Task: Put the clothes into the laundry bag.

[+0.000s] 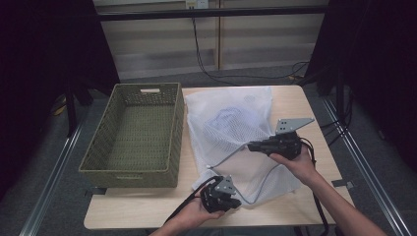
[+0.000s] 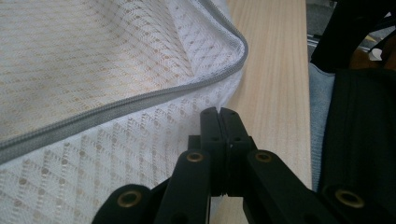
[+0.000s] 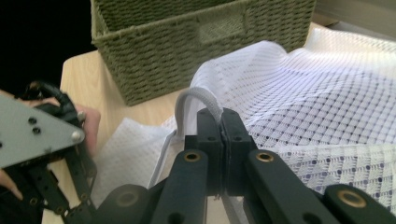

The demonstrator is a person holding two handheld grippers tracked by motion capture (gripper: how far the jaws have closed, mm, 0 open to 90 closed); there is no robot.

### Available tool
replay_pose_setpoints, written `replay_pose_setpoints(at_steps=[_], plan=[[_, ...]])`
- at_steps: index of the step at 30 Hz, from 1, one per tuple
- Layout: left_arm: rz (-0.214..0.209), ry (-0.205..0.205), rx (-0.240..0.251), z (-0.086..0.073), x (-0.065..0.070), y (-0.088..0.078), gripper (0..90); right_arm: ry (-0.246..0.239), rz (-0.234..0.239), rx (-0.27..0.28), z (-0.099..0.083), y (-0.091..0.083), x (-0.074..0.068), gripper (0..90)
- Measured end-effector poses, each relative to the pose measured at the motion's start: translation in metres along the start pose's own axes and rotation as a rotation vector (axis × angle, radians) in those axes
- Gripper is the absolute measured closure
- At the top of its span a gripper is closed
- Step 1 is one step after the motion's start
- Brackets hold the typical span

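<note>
Between both hand-held grippers lies the mesh bag [image 1: 231, 132]; right hand-held gripper [image 3: 221, 122] pinches its zipper edge [image 3: 196, 98].

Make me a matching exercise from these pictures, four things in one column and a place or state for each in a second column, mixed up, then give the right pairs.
Things:
1. woven basket
2. mesh laundry bag
3. right tongs
4. left tongs

Places or states:
A. shut on the bag's grey zipper edge
B. spread out white on the table, right of the basket
C. green, on the left part of the table
D. shut at the bag's near corner, by the table edge

Pairs: 1-C, 2-B, 3-A, 4-D
</note>
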State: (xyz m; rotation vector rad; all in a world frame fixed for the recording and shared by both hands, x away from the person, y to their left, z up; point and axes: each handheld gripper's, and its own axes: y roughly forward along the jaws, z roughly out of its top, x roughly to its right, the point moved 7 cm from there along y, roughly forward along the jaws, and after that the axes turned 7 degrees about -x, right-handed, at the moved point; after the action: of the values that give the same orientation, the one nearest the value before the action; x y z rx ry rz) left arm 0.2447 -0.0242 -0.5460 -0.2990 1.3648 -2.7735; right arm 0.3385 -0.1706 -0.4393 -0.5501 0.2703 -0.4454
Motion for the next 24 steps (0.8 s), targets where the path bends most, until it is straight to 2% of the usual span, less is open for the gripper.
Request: replay_pose_setpoints(at_steps=[6,7,8,13,14,19,21,22,24], plan=[[0.011,-0.003,0.01,0.0,0.0,0.001,90.0,-0.001,0.016,-0.037,-0.014,0.005,-0.007,88.9],[0.014,-0.002,0.006,0.0,0.0,0.0,90.0,-0.001,0.019,-0.045,-0.018,0.007,-0.007,88.9],[0.016,0.006,-0.023,-0.001,0.0,-0.001,89.9,0.008,0.027,-0.064,-0.025,0.01,-0.008,88.9],[0.022,0.002,-0.024,-0.001,0.0,-0.001,89.9,0.025,0.041,-0.083,-0.035,0.014,-0.009,88.9],[0.017,-0.004,0.002,0.0,0.001,0.0,89.9,0.025,0.041,-0.083,-0.035,0.014,-0.009,88.9],[0.023,0.0,0.017,0.001,0.001,0.001,89.4,0.028,0.051,-0.114,-0.046,0.021,-0.014,87.8],[0.028,0.006,0.017,0.001,0.001,0.001,89.3,0.027,0.057,-0.117,-0.047,0.022,-0.015,87.6],[0.024,0.01,-0.003,0.0,0.001,0.0,89.2,0.027,0.056,-0.127,-0.049,0.024,-0.016,87.6],[0.026,0.008,0.006,0.001,0.001,0.001,89.1,0.027,0.063,-0.137,-0.052,0.027,-0.017,87.4]])
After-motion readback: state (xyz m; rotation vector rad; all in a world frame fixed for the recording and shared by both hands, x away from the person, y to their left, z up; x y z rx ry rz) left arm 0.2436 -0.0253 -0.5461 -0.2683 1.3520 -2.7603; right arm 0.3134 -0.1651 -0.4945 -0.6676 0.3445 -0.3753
